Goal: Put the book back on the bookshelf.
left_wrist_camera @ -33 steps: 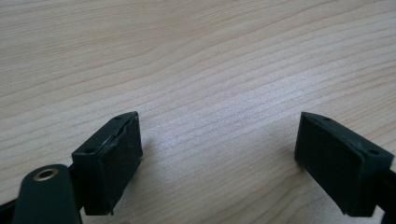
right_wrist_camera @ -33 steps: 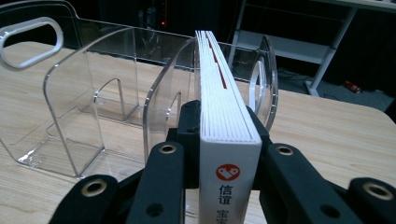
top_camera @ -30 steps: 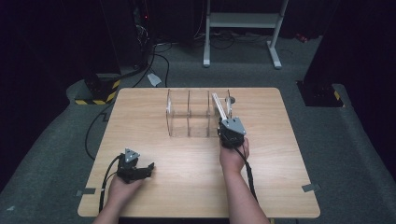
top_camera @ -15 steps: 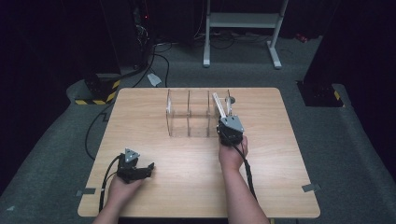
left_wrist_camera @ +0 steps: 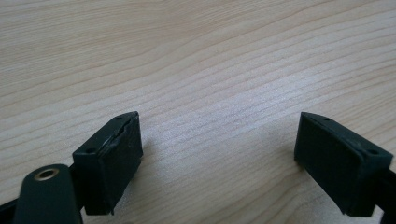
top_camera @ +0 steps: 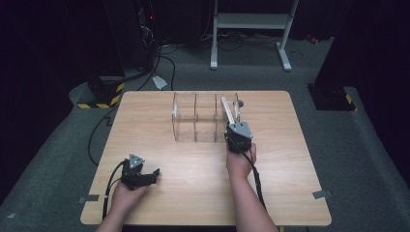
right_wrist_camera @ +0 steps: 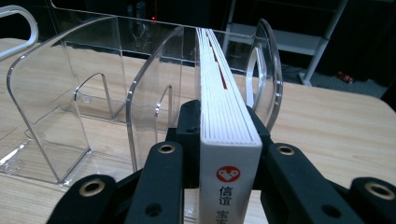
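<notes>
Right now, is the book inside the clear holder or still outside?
Going in. The book, clamped by the right gripper, stands upright with its far end between two walls of the clear holder.

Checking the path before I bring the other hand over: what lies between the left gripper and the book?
Only bare table, as the high view shows. The left gripper rests open; the right gripper holds the book.

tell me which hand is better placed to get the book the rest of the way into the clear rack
Right. The right gripper is shut on the book, already lined up in the rightmost slot of the clear rack. The left gripper sits open on the table near the front edge, well away.
</notes>
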The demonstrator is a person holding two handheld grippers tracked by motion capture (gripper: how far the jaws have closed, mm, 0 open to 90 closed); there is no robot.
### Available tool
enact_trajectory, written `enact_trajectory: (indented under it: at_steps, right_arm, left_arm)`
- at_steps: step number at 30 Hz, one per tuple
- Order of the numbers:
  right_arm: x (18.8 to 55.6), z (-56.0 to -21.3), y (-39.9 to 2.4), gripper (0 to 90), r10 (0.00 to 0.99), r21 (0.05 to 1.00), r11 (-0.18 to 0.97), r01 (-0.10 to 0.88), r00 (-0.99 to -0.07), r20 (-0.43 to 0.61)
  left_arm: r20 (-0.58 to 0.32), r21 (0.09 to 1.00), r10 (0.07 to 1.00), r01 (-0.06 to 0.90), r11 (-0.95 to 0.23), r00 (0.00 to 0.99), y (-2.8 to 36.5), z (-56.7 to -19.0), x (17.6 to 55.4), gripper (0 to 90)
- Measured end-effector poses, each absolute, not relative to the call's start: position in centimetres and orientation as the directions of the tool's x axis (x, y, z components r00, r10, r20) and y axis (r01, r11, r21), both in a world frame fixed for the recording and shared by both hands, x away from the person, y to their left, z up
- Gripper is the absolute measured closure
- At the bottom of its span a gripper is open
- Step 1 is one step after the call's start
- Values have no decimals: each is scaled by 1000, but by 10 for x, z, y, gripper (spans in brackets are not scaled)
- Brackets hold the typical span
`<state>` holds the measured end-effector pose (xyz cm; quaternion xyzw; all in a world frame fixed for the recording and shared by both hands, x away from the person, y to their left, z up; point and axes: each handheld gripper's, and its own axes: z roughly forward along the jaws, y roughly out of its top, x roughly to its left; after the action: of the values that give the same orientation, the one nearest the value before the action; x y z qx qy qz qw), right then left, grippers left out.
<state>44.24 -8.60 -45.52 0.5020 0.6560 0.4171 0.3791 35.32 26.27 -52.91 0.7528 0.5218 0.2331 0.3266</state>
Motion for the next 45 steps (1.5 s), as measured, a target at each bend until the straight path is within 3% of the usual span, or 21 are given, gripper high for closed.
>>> enact_trajectory:
  at_steps: [21, 26, 32, 45]
  right_arm:
    - [434, -467, -91, 735, 976, 914, 137, 381, -211, -58]
    - [436, -470, -93, 655, 974, 901, 135, 412, -223, -44]
    - [426, -471, -102, 631, 967, 899, 120, 421, -254, -10]
    - [406, -475, -110, 690, 950, 895, 117, 430, -313, 26]
  left_arm:
    - [8, 736, 938, 633, -241, 348, 263, -529, 353, 156]
    - [7, 737, 936, 632, -242, 351, 263, -529, 353, 158]
    - [8, 736, 936, 631, -244, 352, 262, -529, 352, 163]
    - [8, 736, 935, 631, -244, 353, 262, -529, 352, 163]
